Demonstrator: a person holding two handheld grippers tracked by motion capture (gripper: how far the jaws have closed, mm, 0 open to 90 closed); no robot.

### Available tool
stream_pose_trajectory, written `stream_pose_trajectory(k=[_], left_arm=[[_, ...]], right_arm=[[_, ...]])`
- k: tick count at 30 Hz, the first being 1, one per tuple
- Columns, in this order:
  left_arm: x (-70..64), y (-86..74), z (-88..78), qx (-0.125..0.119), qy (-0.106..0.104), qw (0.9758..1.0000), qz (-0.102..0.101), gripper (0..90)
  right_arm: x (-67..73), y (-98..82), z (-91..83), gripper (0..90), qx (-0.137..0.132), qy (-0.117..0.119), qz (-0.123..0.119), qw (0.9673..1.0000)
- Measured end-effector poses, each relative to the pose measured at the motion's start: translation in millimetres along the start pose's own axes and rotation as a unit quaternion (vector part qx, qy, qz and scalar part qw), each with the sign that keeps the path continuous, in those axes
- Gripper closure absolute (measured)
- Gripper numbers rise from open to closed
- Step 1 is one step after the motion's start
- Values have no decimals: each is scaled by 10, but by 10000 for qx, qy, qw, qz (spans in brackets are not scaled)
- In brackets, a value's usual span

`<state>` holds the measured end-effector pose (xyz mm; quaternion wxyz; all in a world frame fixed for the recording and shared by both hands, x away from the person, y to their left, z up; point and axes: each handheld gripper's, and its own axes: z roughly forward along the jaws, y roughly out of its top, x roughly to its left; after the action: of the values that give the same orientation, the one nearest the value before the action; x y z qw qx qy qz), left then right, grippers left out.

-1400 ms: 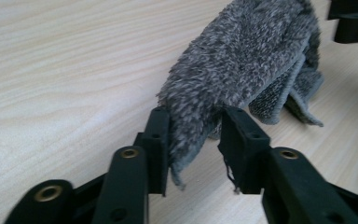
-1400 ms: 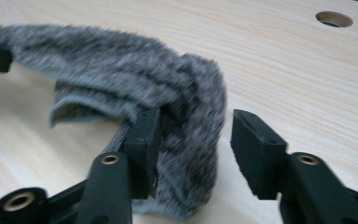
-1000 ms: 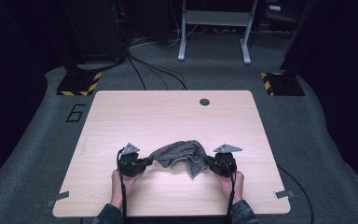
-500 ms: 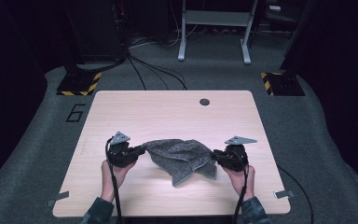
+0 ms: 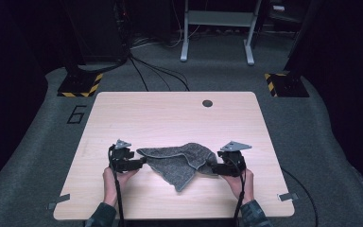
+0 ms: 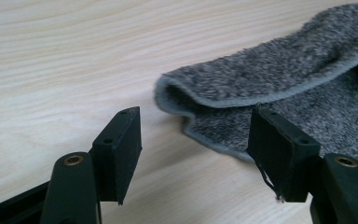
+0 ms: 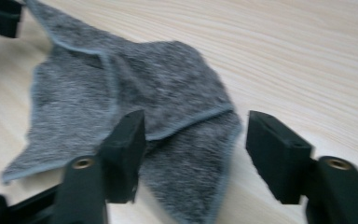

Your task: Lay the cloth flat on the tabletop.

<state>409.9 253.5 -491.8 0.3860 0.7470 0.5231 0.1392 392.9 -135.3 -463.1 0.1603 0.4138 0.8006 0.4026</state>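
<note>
The grey cloth [image 5: 179, 163] lies rumpled and half-folded on the near middle of the table [image 5: 170, 113], between my left gripper [image 5: 141, 163] and right gripper [image 5: 214, 169], whose jaws have just been opening and stand released, so its doubled edge could, I think, snag and drag.

**Readable marks**

One mark reads: a dark numeral "6" [image 5: 77, 114] on the grey floor [image 5: 38, 142], just off the table's [image 5: 170, 113] far-left corner, high view. Yellow-black hazard stripes [image 5: 82, 88] edge the left stand base, and another set [image 5: 272, 83] the right; they carry no text. No legible brands or labels elsewhere.
</note>
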Motion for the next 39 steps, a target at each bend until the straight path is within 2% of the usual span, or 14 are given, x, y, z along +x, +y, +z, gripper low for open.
stream_pose_trajectory(k=[5,10,15,18,20,21,22,23,25,28,29,33,36,39], left_arm=[[63,9,-18,-21,63,10000,-29,378],[84,51,-2,-38,119,9998,131,406],[135,108,21,-13,179,9998,-33,444],[147,113,34,-23,163,9999,-3,455],[156,116,36,23,142,9999,13,466],[166,114,49,22,111,9999,2,478],[166,114,49,22,111,9999,2,486],[177,117,53,28,106,9999,-9,498],[180,114,68,-50,77,9999,-56,521],[193,120,73,32,43,10000,-30,536],[194,121,79,29,41,10000,-37,537],[192,119,102,37,9,10000,-50,528],[191,120,106,94,-6,9999,-59,527],[205,118,125,53,37,10000,-58,530]], right_arm=[[205,-20,40,360,83,48,-183,9998],[303,-37,55,371,109,64,-345,9993],[425,-22,125,357,238,150,-540,9981],[466,-23,230,369,383,87,-679,9969],[469,-18,281,409,476,42,-736,9961],[465,-15,329,514,513,-57,-735,9960],[465,-15,329,514,513,-57,-735,9960],[442,-5,354,606,561,-95,-799,9952],[429,7,345,673,583,-157,-841,9946],[416,19,320,676,563,-152,-843,9947],[415,14,262,596,472,-83,-750,9960],[458,-35,236,527,520,-35,-875,9948],[453,-66,291,548,565,-39,-967,9937],[416,-75,351,688,624,-91,-906,9939]])
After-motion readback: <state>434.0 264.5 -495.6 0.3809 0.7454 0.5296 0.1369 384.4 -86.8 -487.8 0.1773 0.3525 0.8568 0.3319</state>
